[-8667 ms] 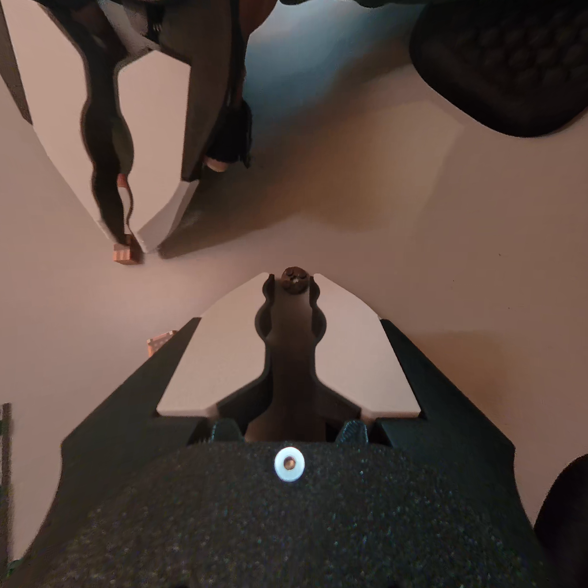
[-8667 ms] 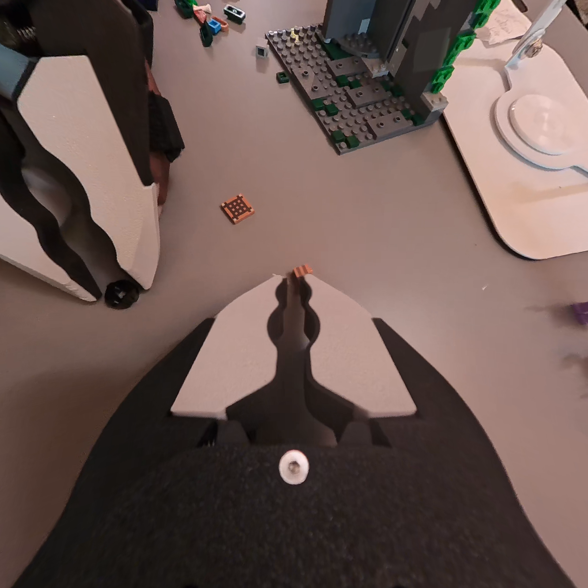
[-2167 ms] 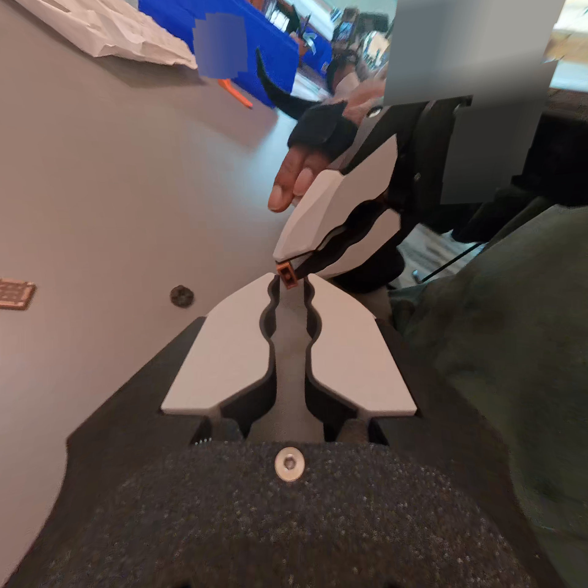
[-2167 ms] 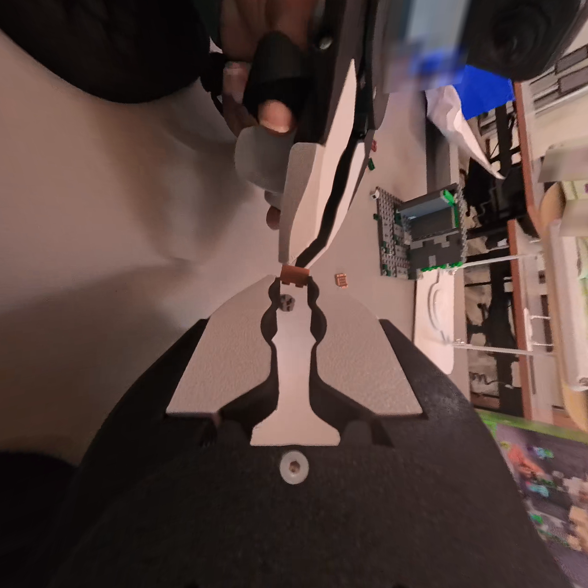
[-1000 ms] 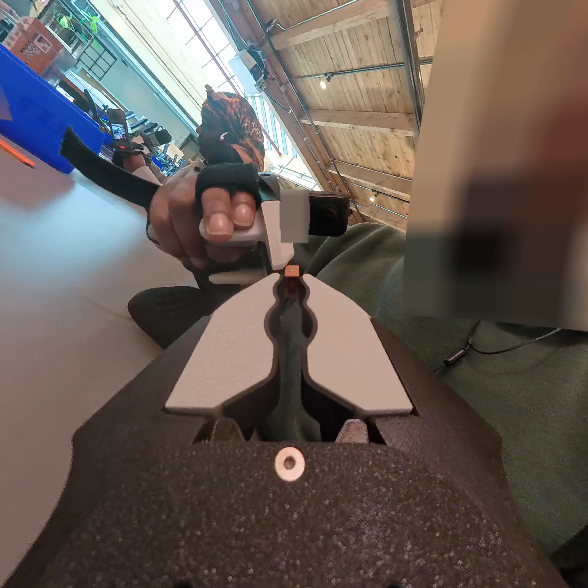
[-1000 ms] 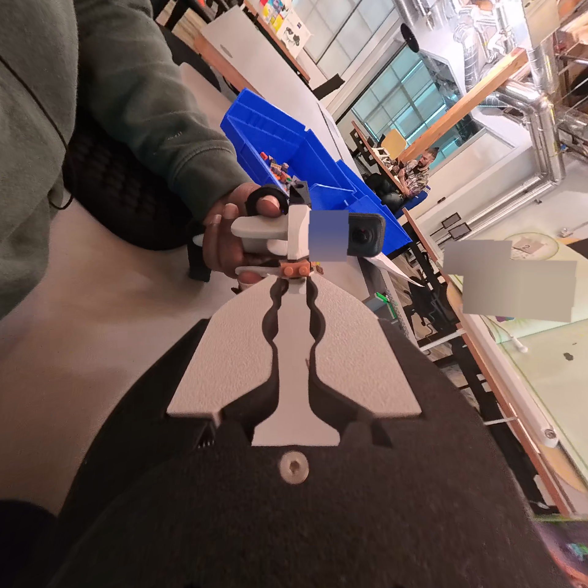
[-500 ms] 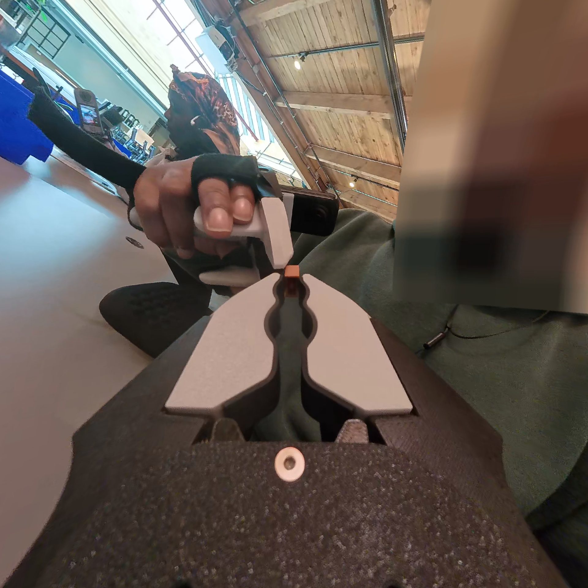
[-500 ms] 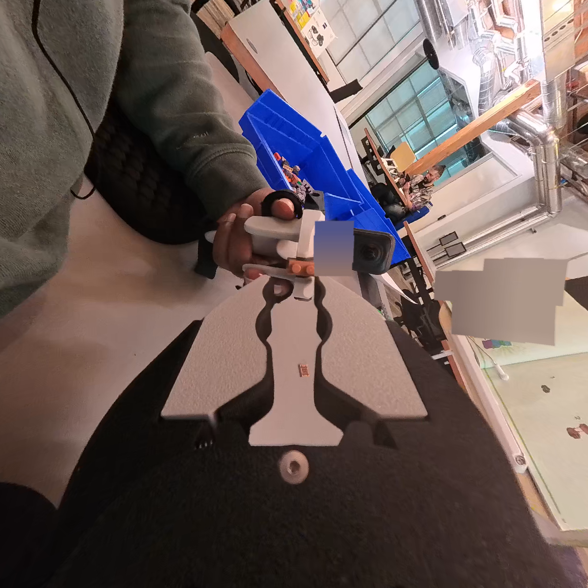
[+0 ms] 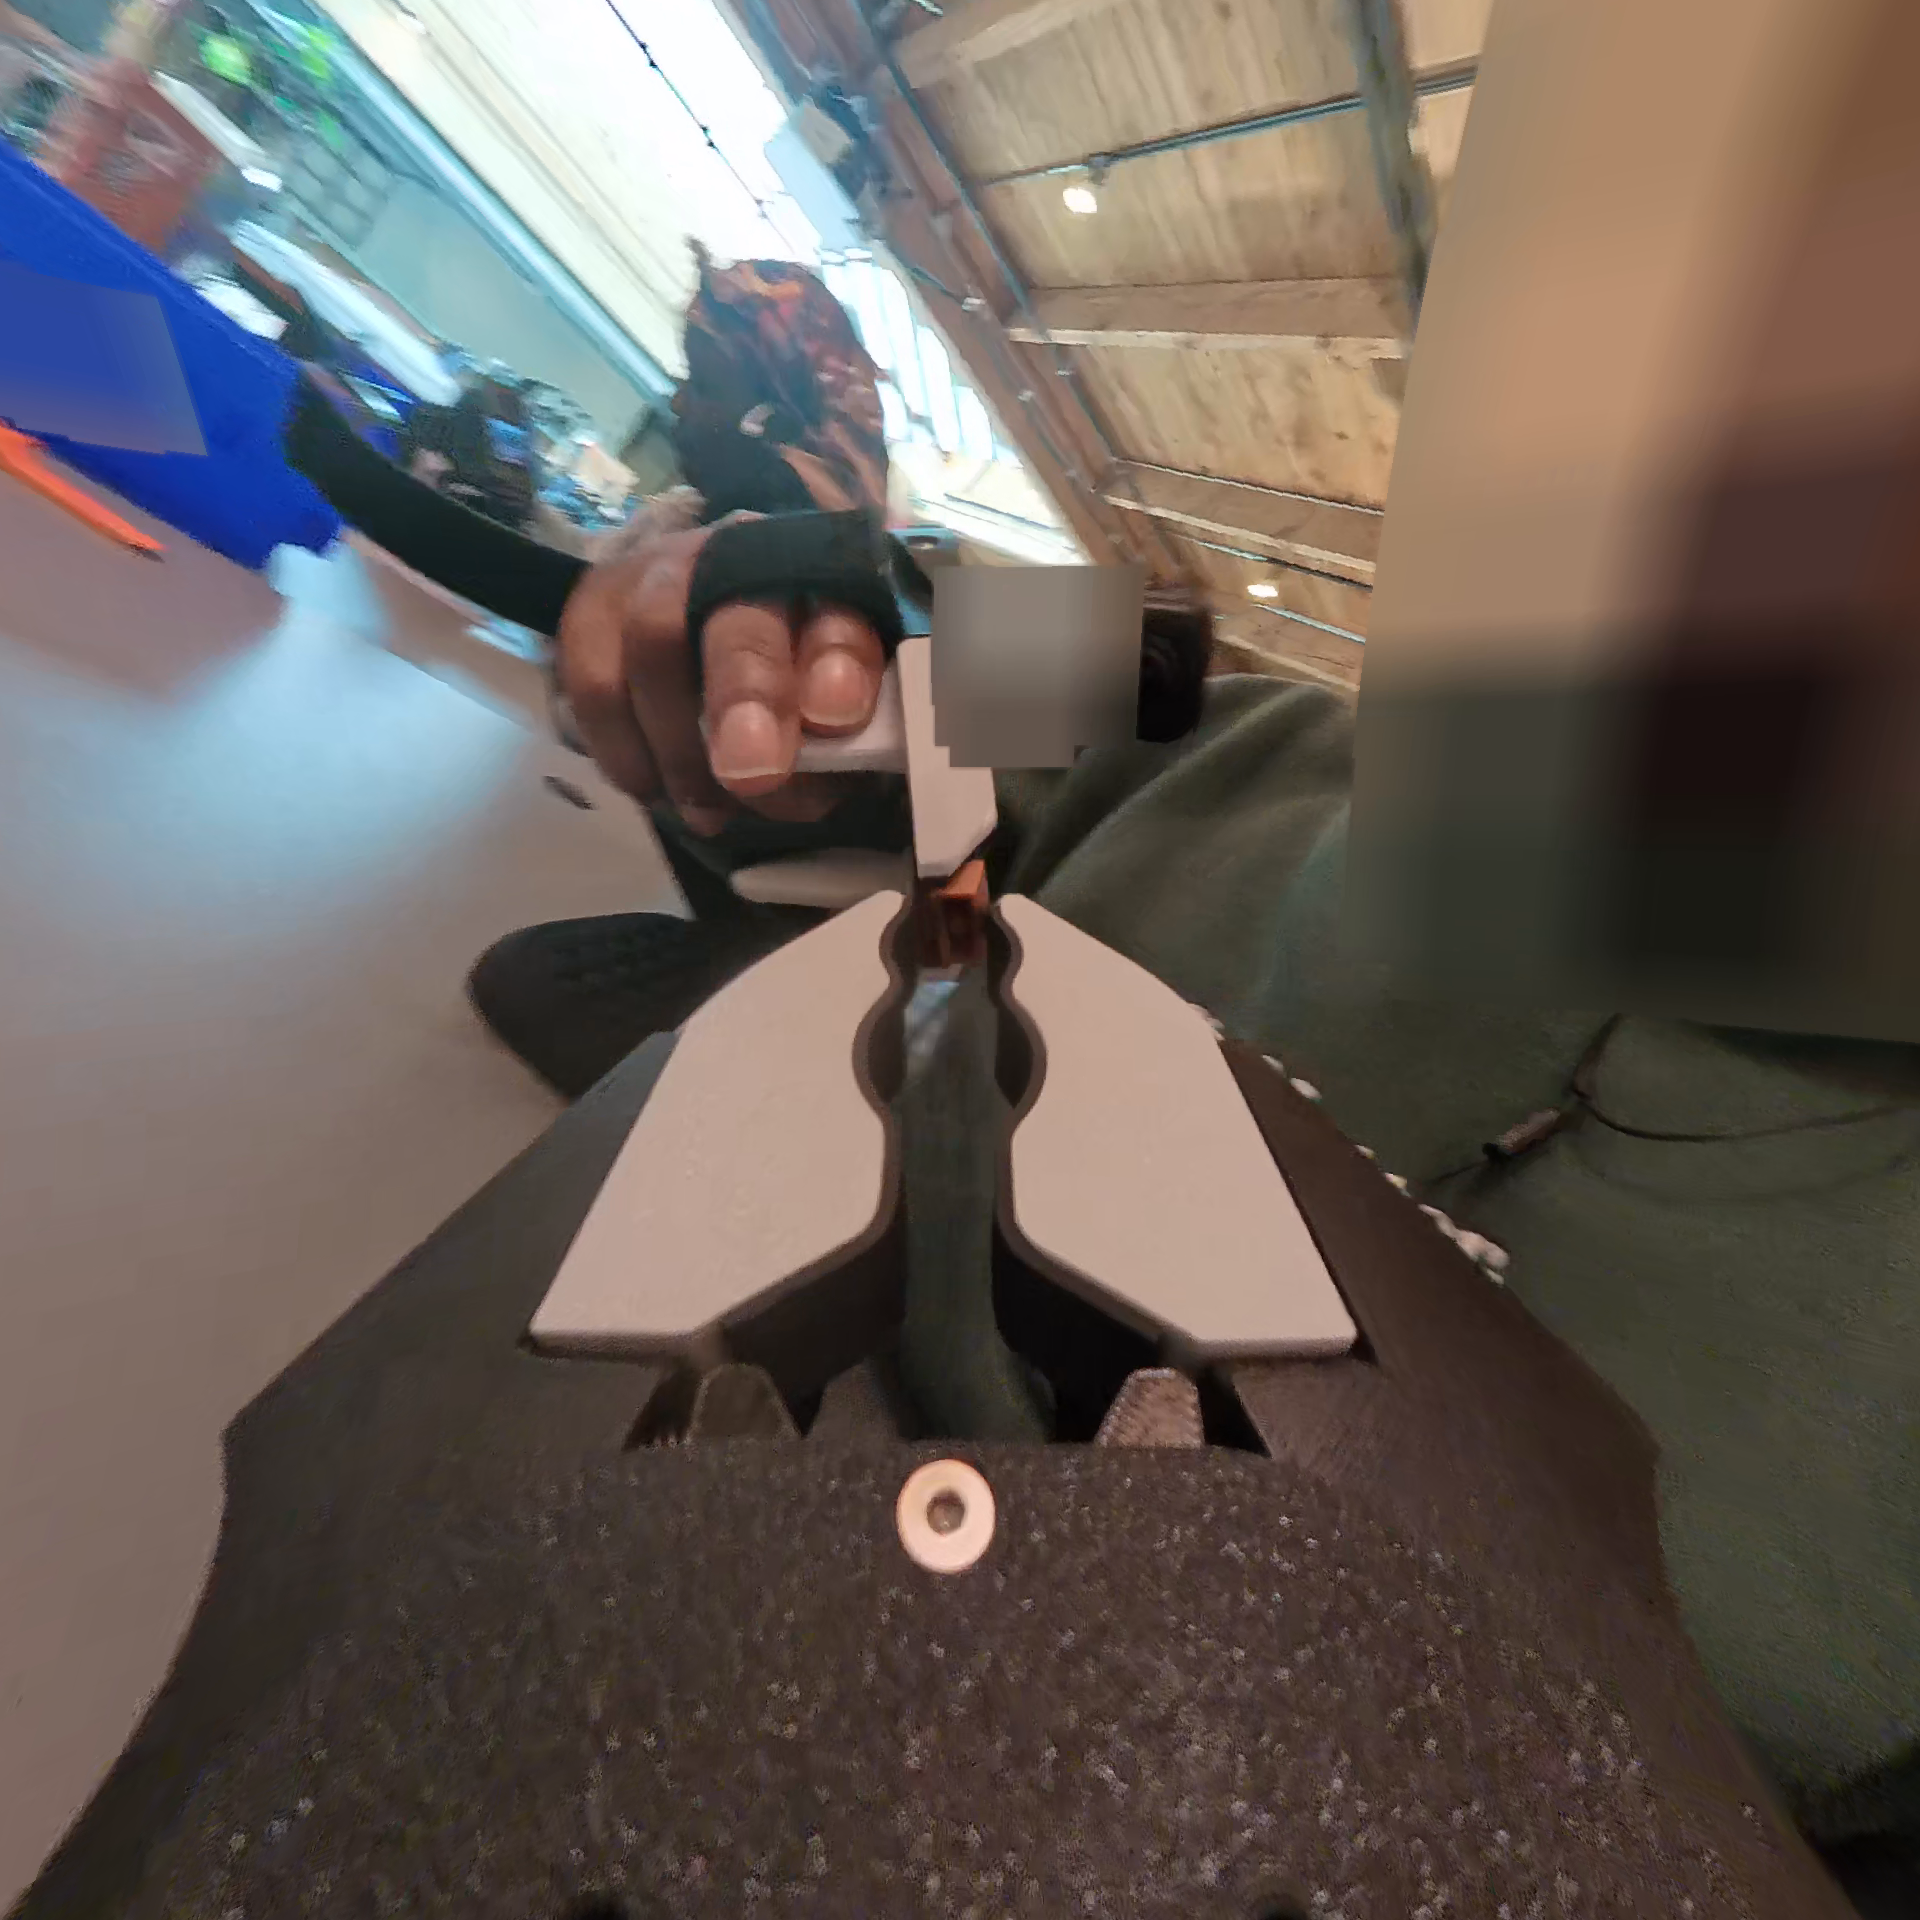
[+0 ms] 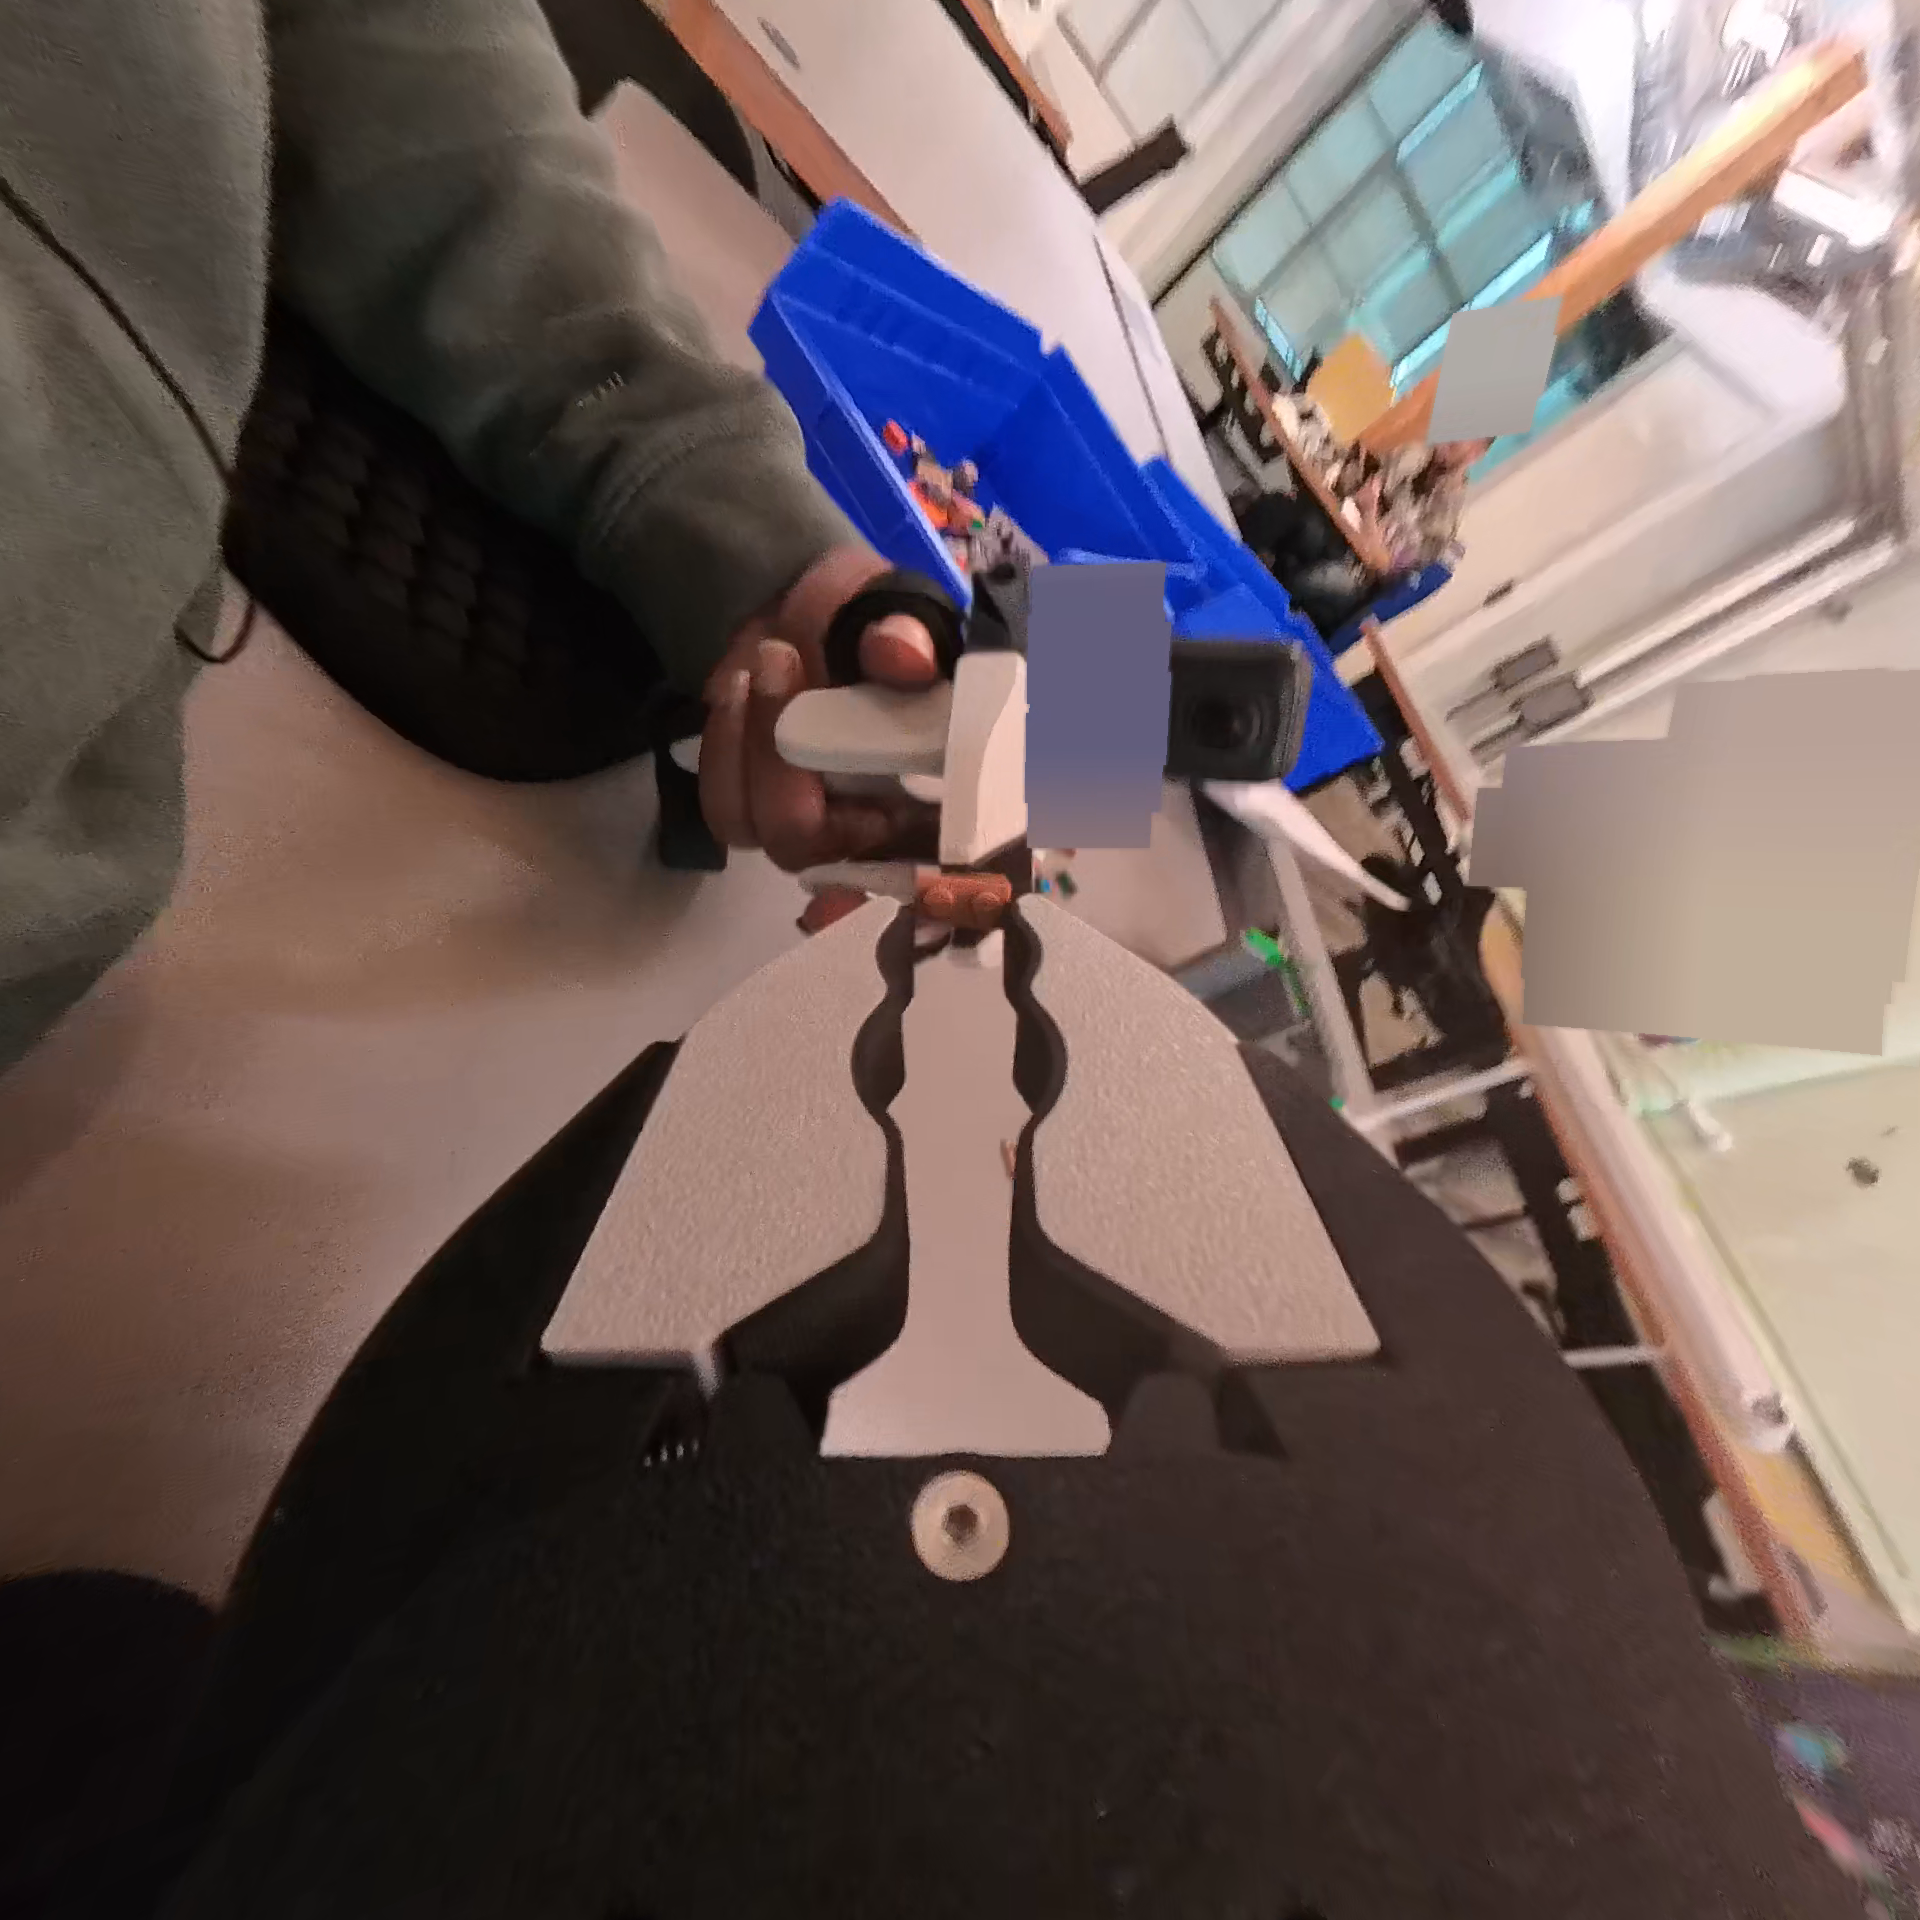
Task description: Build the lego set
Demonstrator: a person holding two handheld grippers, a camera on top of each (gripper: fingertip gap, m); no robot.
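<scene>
Grey table (image 10: 312,1039), both grippers raised — left gripper (image 9: 951,914) and right gripper (image 10: 961,920) pinching orange brick (image 10: 964,896), crosswise.

A light grey table (image 9: 260,831) is seen in both views. Overhead, a wooden plank ceiling (image 9: 1195,260) with exposed beams is shown, and small lamps (image 9: 1081,197) are mounted along it. Large windows (image 10: 1455,208) are set in the far wall, and daylight is admitted through them. Blue bins (image 10: 935,364) are placed at the table's far side. A long white bench (image 10: 935,104) with a wooden edge is positioned behind.
</scene>
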